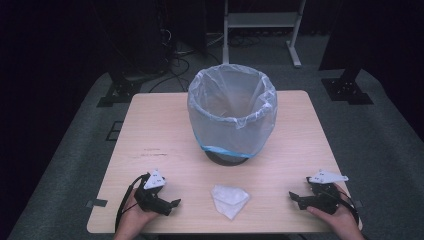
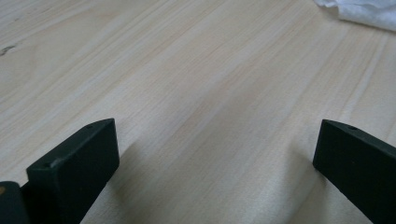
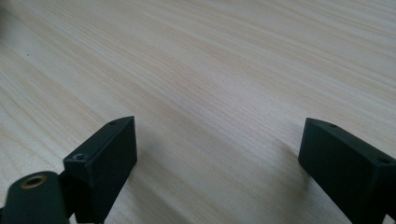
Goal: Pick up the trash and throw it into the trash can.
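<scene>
White crumpled tissue (image 1: 229, 198) lies flat on the table's near edge, before the lined bin (image 1: 232, 115).

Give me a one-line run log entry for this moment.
left gripper: open, empty | right gripper: open, empty | crumpled white tissue: on wooden table, between grippers | plastic-lined bin: upright behind it

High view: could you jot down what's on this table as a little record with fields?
table: light wooden top
bin: dark waste bin lined with a clear plastic bag, standing upright toward the far middle of the table
tissue: crumpled white tissue lying near the front edge, apart from the bin
left gripper: resting on the table left of the tissue, jaws open, nothing between them
right gripper: resting on the table right of the tissue, jaws open, nothing between them
</scene>
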